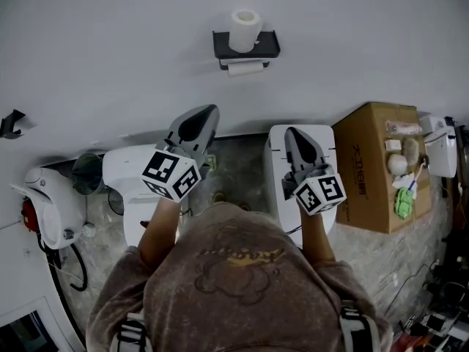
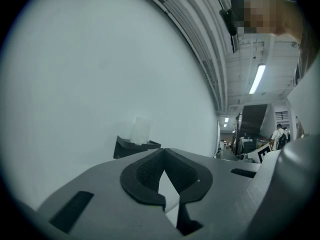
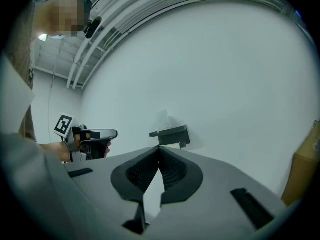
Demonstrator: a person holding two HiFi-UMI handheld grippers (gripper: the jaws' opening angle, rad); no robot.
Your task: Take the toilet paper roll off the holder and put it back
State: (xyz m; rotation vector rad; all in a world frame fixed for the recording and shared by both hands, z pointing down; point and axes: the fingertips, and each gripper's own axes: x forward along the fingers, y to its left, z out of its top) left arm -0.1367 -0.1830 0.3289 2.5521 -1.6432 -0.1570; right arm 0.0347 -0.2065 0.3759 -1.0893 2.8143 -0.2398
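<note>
Far left in the head view there's a small dark wall hook, cut off by the frame edge. Below it is a white plastic floor unit I honestly can't identify. Next is a white toilet, mostly hidden behind the left gripper and the person's arm. That claw is pressed together with nothing in it; the left gripper view shows the tips touching.

Up on the wall, the white toilet paper roll stands upright on top of the black wall-mounted holder, well apart from both grippers. A second white paper piece hangs under the shelf, mostly tucked out of sight. In both gripper views the roll is only a pale blur.

The right gripper is closed and empty too, hanging over a white rectangular tank. Further right sits a brown cardboard box topped with small clutter that's too tiny to tell.
</note>
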